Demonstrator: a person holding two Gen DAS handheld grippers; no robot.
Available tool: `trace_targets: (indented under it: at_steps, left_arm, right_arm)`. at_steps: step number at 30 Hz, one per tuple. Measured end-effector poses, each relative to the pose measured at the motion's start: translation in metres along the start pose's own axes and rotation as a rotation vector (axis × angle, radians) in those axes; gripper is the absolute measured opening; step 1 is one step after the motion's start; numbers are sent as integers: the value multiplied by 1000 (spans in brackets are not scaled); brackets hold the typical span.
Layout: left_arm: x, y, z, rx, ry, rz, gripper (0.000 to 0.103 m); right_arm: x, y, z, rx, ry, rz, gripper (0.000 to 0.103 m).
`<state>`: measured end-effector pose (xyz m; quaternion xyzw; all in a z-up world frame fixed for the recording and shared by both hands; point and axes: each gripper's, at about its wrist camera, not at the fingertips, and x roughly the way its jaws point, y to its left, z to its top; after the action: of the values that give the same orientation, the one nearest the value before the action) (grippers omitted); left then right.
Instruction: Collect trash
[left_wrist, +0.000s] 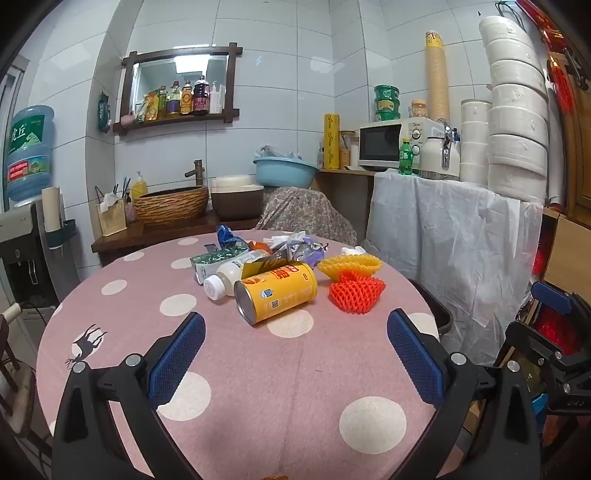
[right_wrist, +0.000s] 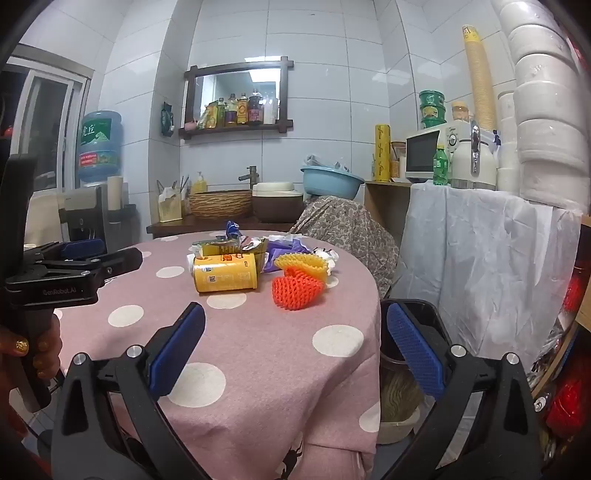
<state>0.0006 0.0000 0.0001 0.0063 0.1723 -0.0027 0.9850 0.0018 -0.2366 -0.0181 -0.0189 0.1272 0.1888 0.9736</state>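
A heap of trash lies on the round pink polka-dot table (left_wrist: 258, 376) (right_wrist: 258, 350). A yellow can (left_wrist: 275, 297) (right_wrist: 225, 275) lies on its side, with a white bottle (left_wrist: 225, 278) behind it to the left. An orange foam net (left_wrist: 356, 293) (right_wrist: 297, 290) and a yellow foam net (left_wrist: 351, 264) (right_wrist: 303, 264) lie to the right, and crumpled wrappers (left_wrist: 288, 245) (right_wrist: 255, 243) farther back. My left gripper (left_wrist: 295, 332) stands open over the near table, short of the can. My right gripper (right_wrist: 295, 325) is open at the table's right edge, empty.
A dark bin (right_wrist: 413, 332) stands on the floor by the table's right edge. Behind are a counter with a wicker basin (left_wrist: 171, 203) and a blue bowl (left_wrist: 284, 171), a water dispenser (left_wrist: 27, 155) at left, and a draped shelf with a microwave (left_wrist: 391, 142) at right.
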Motion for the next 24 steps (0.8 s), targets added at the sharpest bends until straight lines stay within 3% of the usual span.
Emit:
trace_targets:
  at_steps: [24]
  left_arm:
    - [4, -3, -6, 1, 12, -12, 98]
  right_arm:
    - [2, -3, -2, 13, 4, 3, 98]
